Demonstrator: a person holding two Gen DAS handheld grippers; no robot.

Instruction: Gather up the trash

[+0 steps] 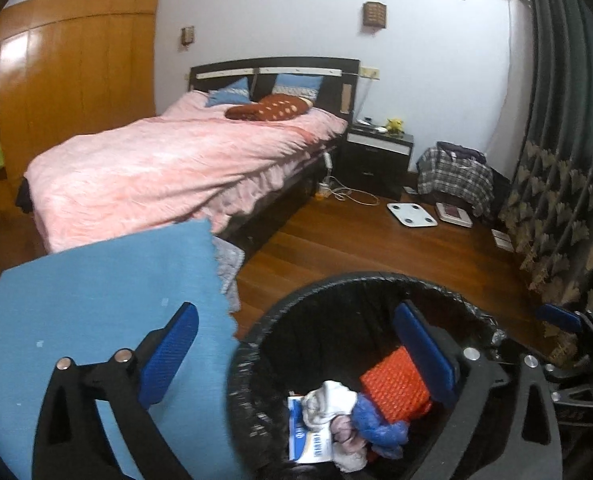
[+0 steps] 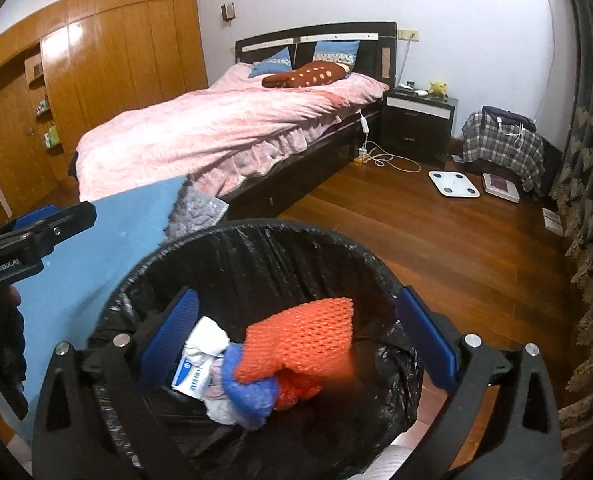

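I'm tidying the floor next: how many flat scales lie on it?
2: a white scale on the wooden floor past the nightstand, and a red-topped scale right of it, by the plaid-covered bag. Others may be hidden.

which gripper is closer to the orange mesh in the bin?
Right. The right gripper hangs open over the trash bin, straddling the orange mesh. The left gripper sits off to the bin's left, half over the blue cloth.
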